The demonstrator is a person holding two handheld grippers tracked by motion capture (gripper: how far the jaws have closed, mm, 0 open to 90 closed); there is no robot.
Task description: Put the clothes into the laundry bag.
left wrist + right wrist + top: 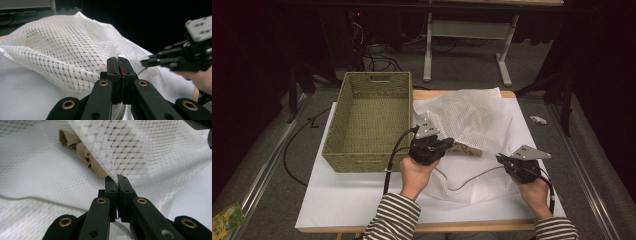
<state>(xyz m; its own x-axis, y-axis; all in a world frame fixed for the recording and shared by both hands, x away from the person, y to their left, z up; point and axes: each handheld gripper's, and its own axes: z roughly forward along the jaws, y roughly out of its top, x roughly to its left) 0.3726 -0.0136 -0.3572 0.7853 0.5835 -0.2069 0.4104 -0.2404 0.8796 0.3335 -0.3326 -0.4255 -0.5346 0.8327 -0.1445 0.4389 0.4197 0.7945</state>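
A white mesh bag [472,117] lies crumpled on the white table [347,195], right of the basket. A tan cloth [466,149] pokes out under its near edge; in the right gripper view the tan cloth [81,148] lies under the lifted mesh [140,147]. My left gripper [449,143] is shut at the bag's near left edge, and the mesh [65,47] rises right behind its closed jaws [119,62]. My right gripper [501,159] is shut, pinching the mesh edge that hangs into its tips [117,179]. It also shows off to the right [150,62].
A woven green basket [343,127], nothing in it, stands at the table's left, close to my left hand. A grey drawstring [472,176] trails across the mesh between the hands. Beyond the table are desk legs [428,50] and cables on the floor.
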